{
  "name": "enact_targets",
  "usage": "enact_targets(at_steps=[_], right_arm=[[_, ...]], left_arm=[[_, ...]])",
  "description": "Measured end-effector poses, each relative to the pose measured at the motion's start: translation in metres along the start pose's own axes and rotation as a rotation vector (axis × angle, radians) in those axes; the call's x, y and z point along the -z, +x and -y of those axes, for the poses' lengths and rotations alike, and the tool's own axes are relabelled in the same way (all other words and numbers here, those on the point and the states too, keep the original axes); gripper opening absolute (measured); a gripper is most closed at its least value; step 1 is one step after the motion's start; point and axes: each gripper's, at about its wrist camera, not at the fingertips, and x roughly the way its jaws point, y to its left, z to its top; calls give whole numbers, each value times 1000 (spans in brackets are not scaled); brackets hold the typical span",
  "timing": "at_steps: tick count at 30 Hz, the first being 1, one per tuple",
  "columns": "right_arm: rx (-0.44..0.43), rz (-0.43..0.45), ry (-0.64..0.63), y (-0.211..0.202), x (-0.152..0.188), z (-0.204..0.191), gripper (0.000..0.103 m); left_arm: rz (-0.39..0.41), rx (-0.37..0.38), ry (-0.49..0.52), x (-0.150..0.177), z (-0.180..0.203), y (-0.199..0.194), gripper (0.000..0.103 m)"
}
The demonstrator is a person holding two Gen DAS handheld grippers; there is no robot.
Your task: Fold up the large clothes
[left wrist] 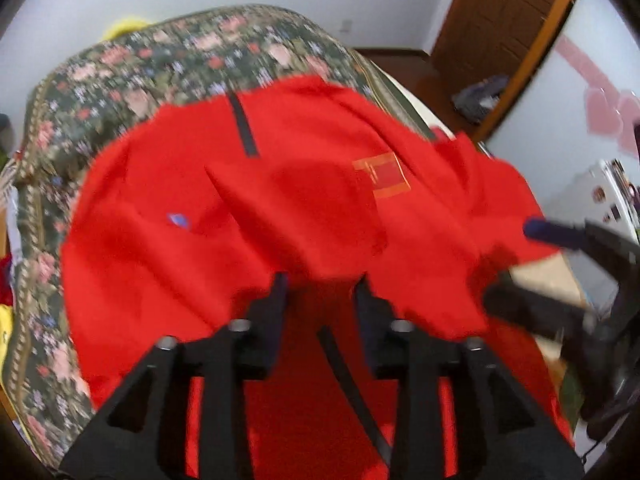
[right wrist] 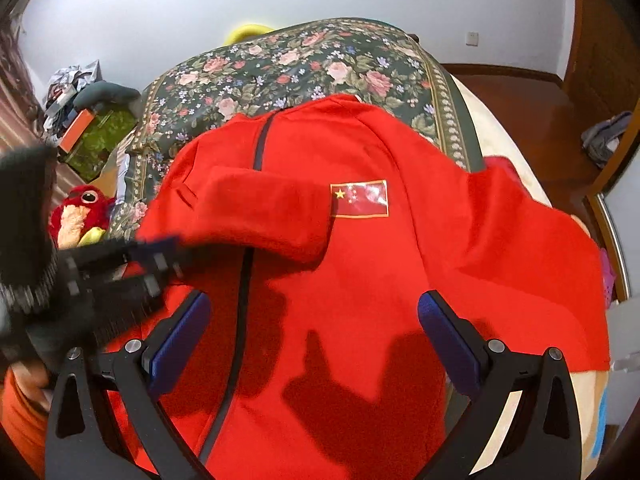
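A large red zip jacket (right wrist: 400, 264) lies spread on the bed, with a flag patch (right wrist: 360, 199) on its chest and a dark zipper (right wrist: 244, 300) down the front. One sleeve (right wrist: 260, 208) is folded across the chest. My left gripper (left wrist: 321, 280) hovers low over the jacket (left wrist: 280, 200), its jaws partly apart, with a fold of red cloth at the tips but not pinched. It shows blurred at the left of the right wrist view (right wrist: 160, 256). My right gripper (right wrist: 314, 300) stands wide open above the jacket's lower front, holding nothing.
A floral bed cover (right wrist: 304, 64) lies under the jacket. A red plush toy (right wrist: 80, 212) and clutter (right wrist: 80, 120) sit left of the bed. Grey clothes (right wrist: 604, 136) lie on the wooden floor at the right, by a brown door (left wrist: 500, 12).
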Motion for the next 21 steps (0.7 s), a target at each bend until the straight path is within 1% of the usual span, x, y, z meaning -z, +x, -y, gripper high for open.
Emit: enact_targets(at_steps=[1, 3, 6, 8, 9, 10, 12, 15, 17, 19, 21], right_arm=[[2, 6, 9, -1, 0, 1, 103], [9, 25, 34, -3, -3, 5, 103], [8, 35, 65, -4, -6, 11, 103], [4, 33, 89, 0, -12, 15, 103], [3, 28, 100, 4, -14, 16, 103], [1, 23, 107, 7, -14, 16, 103], [-9, 2, 134, 19, -18, 18, 103], [-44, -45, 190, 43, -20, 19, 103], [-69, -80, 225, 57, -19, 21, 97], [-91, -127, 248, 74, -17, 18, 78], [-118, -159, 271, 87, -13, 14, 73]], left_arm=[[3, 2, 6, 6, 1, -3, 49], [14, -9, 12, 18, -2, -12, 56], [35, -8, 9, 34, -17, -29, 58], [56, -32, -5, 46, -35, -42, 62], [69, -43, -15, 49, -45, -46, 65], [84, -62, -31, 52, -58, -50, 68], [107, -123, -69, 61, -87, -56, 69], [106, -220, -128, 77, -131, -58, 69], [88, -287, -162, 88, -159, -54, 69], [61, -333, -197, 99, -186, -48, 69], [44, -336, -225, 109, -202, -42, 69]])
